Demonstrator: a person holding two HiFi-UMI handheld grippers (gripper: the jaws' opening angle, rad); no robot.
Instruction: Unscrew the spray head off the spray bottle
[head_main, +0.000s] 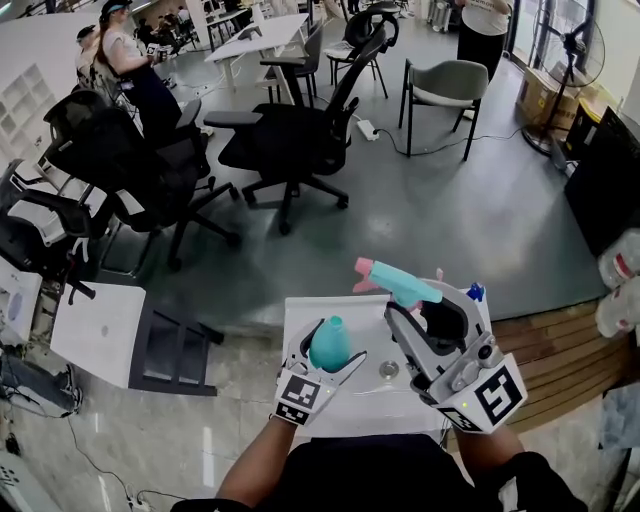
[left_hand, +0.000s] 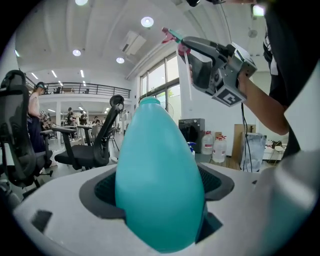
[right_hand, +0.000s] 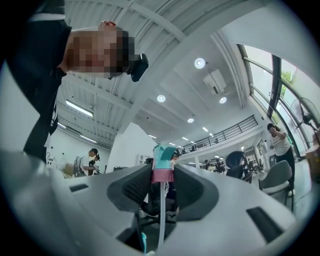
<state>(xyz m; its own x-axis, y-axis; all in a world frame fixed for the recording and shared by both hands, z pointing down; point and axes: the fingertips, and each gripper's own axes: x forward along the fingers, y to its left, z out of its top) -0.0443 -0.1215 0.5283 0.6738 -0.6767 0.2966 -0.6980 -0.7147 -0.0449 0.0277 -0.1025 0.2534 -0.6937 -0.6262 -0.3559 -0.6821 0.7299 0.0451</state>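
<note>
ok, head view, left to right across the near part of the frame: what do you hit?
teal bottle → spray head → small blue item → white jugs at the right edge

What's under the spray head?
A thin tube hangs from the spray head, down between the right gripper's jaws. In the right gripper view the gripper covers its lower end.
</note>
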